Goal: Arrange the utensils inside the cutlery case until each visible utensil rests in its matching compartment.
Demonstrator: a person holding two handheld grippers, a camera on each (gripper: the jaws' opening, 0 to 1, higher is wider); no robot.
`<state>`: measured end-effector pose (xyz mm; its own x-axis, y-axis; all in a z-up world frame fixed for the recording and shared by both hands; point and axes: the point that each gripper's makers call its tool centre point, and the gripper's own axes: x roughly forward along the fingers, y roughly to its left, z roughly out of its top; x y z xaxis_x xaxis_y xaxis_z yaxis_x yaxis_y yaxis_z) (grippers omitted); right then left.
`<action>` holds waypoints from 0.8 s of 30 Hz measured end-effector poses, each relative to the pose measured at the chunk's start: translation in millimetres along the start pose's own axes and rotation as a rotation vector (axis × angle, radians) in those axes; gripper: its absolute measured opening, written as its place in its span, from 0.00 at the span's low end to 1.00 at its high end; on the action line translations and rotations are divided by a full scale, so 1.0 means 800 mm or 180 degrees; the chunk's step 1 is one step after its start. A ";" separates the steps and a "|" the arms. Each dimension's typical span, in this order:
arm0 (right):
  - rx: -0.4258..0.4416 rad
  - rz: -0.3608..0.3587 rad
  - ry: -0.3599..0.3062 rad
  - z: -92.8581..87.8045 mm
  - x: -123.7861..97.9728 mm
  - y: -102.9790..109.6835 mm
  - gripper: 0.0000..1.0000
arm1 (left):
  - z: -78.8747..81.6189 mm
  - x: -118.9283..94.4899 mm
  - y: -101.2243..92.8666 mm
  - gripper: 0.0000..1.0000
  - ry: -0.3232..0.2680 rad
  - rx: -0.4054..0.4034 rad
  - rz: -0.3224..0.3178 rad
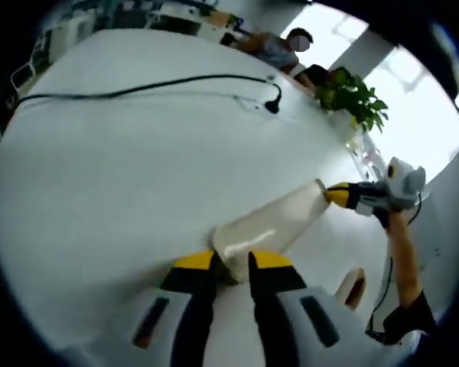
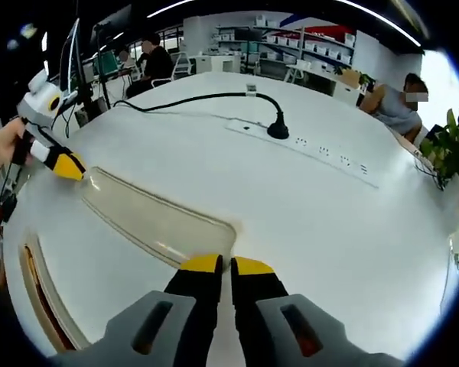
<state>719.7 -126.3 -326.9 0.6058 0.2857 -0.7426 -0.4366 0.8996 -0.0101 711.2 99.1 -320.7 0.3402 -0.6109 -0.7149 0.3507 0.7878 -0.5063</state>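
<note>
Yellow-tipped left gripper (image 1: 232,263) of mine pinching one end of the translucent case lid (image 1: 269,222), right gripper (image 2: 217,265) pinching the opposite end, lid lifted above the white table (image 2: 321,222), cutlery case (image 2: 46,302) lying beside it, power strip (image 2: 302,143) beyond.

Left claw (image 1: 232,262) pinched nearly closed; right claw (image 2: 218,266) likewise, both level.

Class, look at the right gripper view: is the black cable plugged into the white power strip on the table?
Yes. The black cable ends in a plug seated in the white power strip lying on the white table.
</note>
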 end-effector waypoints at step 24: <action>0.0204 0.0032 -0.0036 0.002 0.002 -0.002 0.02 | 0.038 -0.037 -0.039 0.23 -0.0289 -0.0732 -0.1065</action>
<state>722.5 -126.4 -327.2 0.6093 0.2981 -0.7348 -0.3995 0.9159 0.0404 717.2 90.2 -269.2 0.3196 -0.8326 -0.4524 0.2543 0.5353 -0.8055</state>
